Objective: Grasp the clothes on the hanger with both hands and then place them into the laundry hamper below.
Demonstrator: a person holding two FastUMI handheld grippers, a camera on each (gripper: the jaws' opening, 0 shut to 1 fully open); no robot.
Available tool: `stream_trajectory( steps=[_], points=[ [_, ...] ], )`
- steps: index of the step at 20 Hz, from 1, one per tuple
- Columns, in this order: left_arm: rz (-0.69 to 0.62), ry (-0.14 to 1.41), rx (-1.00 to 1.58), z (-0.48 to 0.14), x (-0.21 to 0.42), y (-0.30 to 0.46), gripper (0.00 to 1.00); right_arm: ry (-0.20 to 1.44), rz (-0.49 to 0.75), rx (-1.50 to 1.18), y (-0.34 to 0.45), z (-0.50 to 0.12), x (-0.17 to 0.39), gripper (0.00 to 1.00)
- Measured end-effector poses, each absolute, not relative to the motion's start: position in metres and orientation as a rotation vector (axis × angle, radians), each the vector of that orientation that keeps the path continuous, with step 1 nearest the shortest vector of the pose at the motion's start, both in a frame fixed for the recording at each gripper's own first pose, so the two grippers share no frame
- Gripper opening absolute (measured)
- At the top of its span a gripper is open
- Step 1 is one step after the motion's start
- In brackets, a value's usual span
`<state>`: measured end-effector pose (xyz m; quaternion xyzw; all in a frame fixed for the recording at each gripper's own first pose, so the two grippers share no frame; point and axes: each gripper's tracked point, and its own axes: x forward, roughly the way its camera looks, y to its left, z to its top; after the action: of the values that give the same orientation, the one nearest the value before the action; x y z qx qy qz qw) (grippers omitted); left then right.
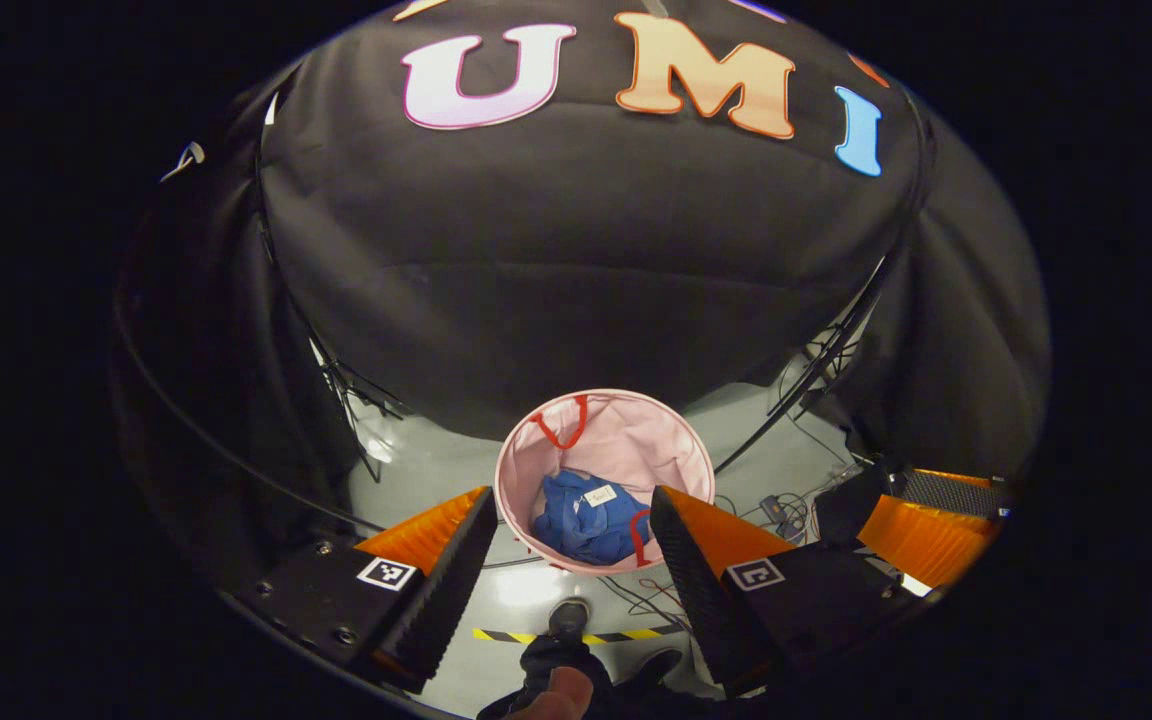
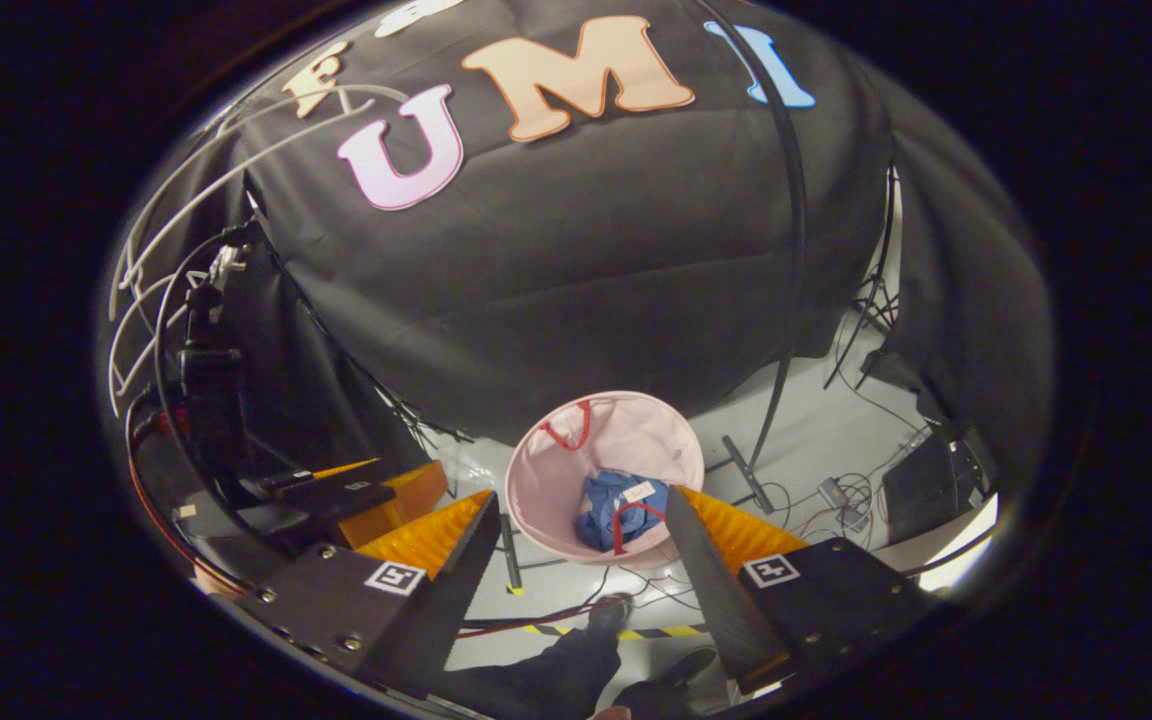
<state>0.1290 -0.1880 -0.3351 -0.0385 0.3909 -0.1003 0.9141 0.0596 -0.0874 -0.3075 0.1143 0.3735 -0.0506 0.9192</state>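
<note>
Left gripper view: the left gripper [image 1: 576,560] occupies the lower centre of the frame, its two fingers spread wide apart with nothing between them. Between and beyond the fingers, at lower centre, stands the round pale pink fabric laundry hamper [image 1: 636,425] with red strap handles, on a grey floor [image 1: 406,470]. Inside it, toward the lower part of its opening, lies the crumpled blue garment [image 1: 581,520], bearing a small white tag. A yellow-and-black striped tape line [image 1: 511,636] crosses the floor at the bottom of the frame, beside a dark shoe [image 1: 568,618]. The right gripper [image 1: 921,515] appears at the lower right edge; its finger spacing cannot be judged here.

Right gripper view: the right gripper [image 2: 581,560] shows its fingers likewise wide apart and empty at lower centre. The hamper [image 2: 626,425] sits between them, the garment [image 2: 608,522] in its lower half. The left gripper [image 2: 366,490] lies at lower left. Loose cables [image 2: 836,505] trail over the floor at right.
</note>
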Motion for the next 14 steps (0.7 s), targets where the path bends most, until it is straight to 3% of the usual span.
stream_trajectory(
  steps=[7,8,9,14],
  points=[
    [-0.135,0.662,-0.093,-0.269,0.098,-0.17,0.97,0.6,-0.051,0.209,-0.091,-0.239,0.033,0.99],
    [-0.13,0.646,-0.096,-0.26,0.093,-0.17,0.97,0.569,-0.04,0.21,-0.091,-0.227,0.03,0.94],
    [-0.123,0.636,-0.097,-0.253,0.087,-0.17,0.97,0.54,-0.034,0.207,-0.092,-0.218,0.027,0.99],
    [-0.132,0.566,-0.076,-0.221,0.074,-0.177,0.96,0.461,-0.032,0.169,-0.1,-0.176,0.02,0.99]
  ],
)
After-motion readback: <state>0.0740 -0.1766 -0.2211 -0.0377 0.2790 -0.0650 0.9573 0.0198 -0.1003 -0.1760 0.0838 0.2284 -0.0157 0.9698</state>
